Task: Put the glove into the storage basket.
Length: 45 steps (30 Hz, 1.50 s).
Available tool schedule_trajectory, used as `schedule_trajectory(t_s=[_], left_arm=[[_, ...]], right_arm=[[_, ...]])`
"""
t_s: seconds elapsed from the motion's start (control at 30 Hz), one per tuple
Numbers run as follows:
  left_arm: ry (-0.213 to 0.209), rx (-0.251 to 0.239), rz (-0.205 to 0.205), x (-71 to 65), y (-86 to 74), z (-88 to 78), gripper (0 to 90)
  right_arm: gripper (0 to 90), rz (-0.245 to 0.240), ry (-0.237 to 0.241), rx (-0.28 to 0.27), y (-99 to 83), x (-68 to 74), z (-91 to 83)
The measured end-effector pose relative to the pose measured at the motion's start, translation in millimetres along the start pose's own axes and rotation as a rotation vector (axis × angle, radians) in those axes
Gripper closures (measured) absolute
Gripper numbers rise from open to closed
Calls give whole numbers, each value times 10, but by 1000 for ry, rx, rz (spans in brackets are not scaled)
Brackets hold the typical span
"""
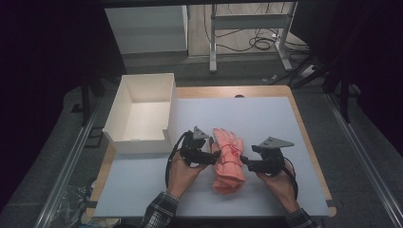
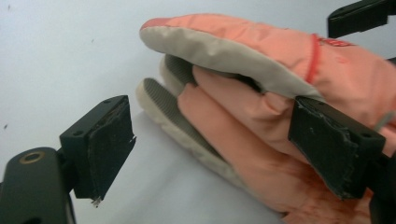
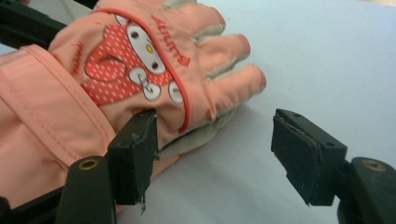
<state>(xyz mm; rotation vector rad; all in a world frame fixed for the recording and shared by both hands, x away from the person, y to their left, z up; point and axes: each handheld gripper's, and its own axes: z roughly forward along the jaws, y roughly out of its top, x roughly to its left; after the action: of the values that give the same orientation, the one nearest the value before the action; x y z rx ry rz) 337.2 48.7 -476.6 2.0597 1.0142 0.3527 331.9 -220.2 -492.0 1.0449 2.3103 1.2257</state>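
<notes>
A pair of salmon-pink gloves (image 1: 228, 160) lies stacked on the white mat, fingers pointing away from me. The upper glove (image 3: 140, 60) bears a cartoon patch; beneath it the lower glove (image 2: 243, 154) shows its grey palm. My left gripper (image 1: 214, 156) stands open at the gloves' left side. One of its pads (image 2: 334, 144) rests against the gloves and the other hangs over bare mat (image 2: 60, 56). My right gripper (image 1: 245, 162) is open at the gloves' right side, with its inner pad (image 3: 137, 151) touching the upper glove's edge and its outer pad (image 3: 303, 156) free.
An open white box (image 1: 142, 111) stands at the table's far left, just beyond my left hand. Bare mat (image 1: 266, 118) stretches behind and to the right of the gloves. The wooden table edge (image 1: 311, 152) runs along the right.
</notes>
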Motion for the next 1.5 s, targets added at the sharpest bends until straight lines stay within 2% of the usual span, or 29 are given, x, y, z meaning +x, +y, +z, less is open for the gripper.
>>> schedule_trajectory(t_s=[0.13, 0.2, 0.27, 0.43, 0.6, 0.67, 0.77, 0.9, 1.03, 1.1, 1.2, 1.5], left_arm=[[-22, -21, 1, -42, 26, -35, 141], [-16, -15, 10, -58, 18, -41, 144], [-11, -6, -1, -47, 0, -33, 143], [-1, 37, -14, -8, -52, 67, 141], [2, 43, -7, -28, -43, 92, 138], [6, 46, -8, -21, -37, 87, 137], [9, 52, -9, -6, -40, 86, 137], [16, 49, -16, 26, -39, 71, 135], [40, 55, -25, 62, 13, 85, 134], [39, 65, -21, 61, 22, 131, 131], [21, 55, -22, 38, 23, 158, 132], [2, 20, -7, -33, 66, 94, 136]], right_arm=[[319, -4, 8, -10, 20, 31, -7], [319, -14, 4, -8, 22, 50, 0], [319, -16, 7, -4, 21, 51, 3], [317, 9, -3, -8, 7, -30, -14], [319, 29, -25, 8, -30, -112, 3], [318, 34, -20, 10, -42, -121, 11], [318, 36, -44, 18, -50, -142, 11], [319, 47, -80, 58, -99, -213, 43], [313, 39, -67, 122, -155, -197, 200], [313, 36, -61, 123, -152, -181, 229], [316, 21, -64, 115, -115, -134, 258], [316, -6, -88, 65, -38, -54, 176]])
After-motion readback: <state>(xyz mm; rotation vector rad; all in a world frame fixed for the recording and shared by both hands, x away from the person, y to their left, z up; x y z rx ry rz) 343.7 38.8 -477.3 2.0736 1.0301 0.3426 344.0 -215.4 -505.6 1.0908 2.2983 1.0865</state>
